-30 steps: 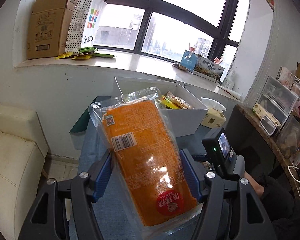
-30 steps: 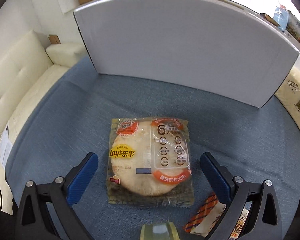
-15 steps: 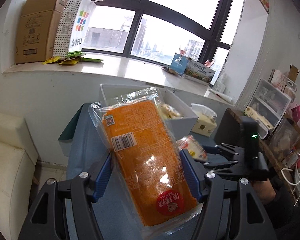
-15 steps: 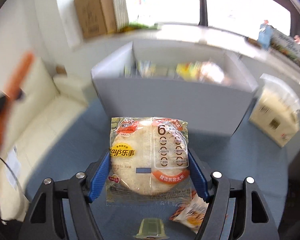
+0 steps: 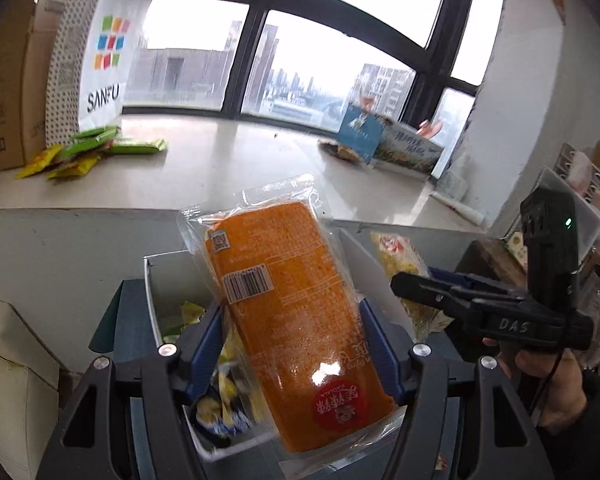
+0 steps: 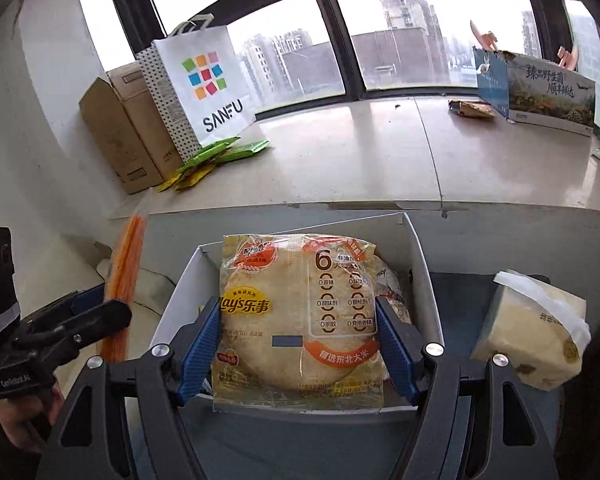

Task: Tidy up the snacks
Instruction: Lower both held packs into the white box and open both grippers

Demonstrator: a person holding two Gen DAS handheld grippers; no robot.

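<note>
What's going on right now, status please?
Left gripper shut on orange snack pack. Right gripper shut on rice cracker pack. Both over white box. Nothing blocking.

SANFU paper bag (image 6: 204,92) beside cardboard box (image 6: 120,136) on windowsill (image 6: 340,160), tissue pack (image 6: 532,328), printed gift box (image 6: 540,92)

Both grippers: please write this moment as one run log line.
left gripper: shut on orange pack | right gripper: shut on rice cracker pack | both over white box
</note>
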